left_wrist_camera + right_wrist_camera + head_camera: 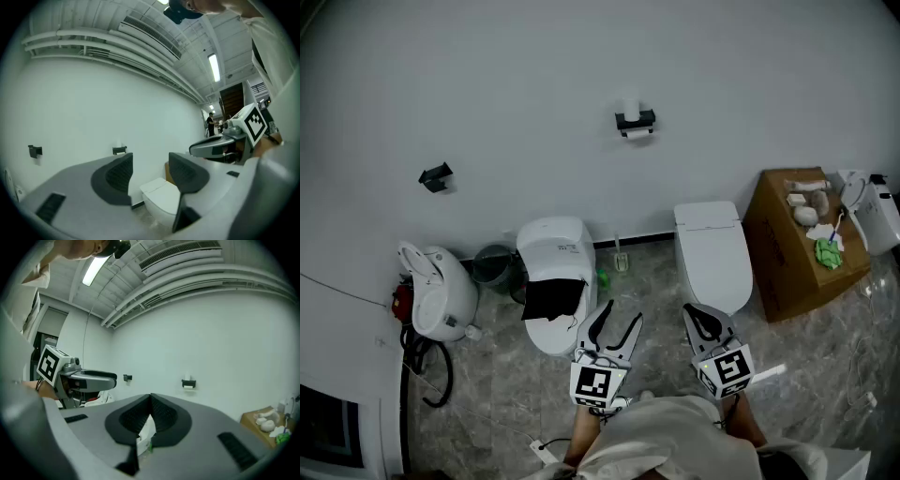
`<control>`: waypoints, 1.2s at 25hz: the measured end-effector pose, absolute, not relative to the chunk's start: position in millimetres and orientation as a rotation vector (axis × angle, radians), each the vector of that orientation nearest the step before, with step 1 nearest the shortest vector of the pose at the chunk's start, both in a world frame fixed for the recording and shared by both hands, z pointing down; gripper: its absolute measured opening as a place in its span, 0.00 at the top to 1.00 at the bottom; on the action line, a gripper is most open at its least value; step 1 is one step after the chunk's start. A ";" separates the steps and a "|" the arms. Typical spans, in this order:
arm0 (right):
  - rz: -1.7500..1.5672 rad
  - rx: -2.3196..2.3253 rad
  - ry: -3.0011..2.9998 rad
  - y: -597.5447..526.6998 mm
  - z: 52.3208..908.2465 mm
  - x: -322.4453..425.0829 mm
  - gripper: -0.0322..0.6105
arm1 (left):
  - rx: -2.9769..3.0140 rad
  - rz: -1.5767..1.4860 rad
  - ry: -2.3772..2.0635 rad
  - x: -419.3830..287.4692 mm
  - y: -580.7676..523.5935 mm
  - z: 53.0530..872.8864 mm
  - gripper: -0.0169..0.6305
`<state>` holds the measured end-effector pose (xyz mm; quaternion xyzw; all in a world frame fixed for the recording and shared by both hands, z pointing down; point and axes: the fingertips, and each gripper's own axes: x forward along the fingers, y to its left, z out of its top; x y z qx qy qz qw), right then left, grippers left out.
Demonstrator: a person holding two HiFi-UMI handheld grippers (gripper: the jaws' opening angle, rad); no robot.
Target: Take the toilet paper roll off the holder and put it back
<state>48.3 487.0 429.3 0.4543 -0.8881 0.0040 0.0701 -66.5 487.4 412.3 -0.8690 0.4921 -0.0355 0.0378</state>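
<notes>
Well ahead of my grippers, the toilet paper roll [636,133] sits on its wall holder [636,120], likely light and squashy, best pinched gently across its sides; left gripper [620,314] slightly parted, right gripper [697,314] closed.

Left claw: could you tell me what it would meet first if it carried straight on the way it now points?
The left claw would probably reach the plain white wall, passing over the white square-lidded toilet; depth is unclear.
</notes>
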 end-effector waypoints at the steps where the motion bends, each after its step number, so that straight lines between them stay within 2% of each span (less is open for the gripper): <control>1: 0.015 1.376 -2.671 486.2 430.5 46.5 0.96 | -2.665 -0.106 1.507 -68.2 486.7 412.6 0.59; 17: 0.045 1.417 -2.655 455.5 436.1 33.0 0.94 | -2.659 -0.070 1.510 -85.7 452.4 412.2 0.59; 30: 0.070 1.390 -2.667 370.2 444.4 41.6 0.94 | -2.644 -0.092 1.554 -80.2 368.9 419.6 0.59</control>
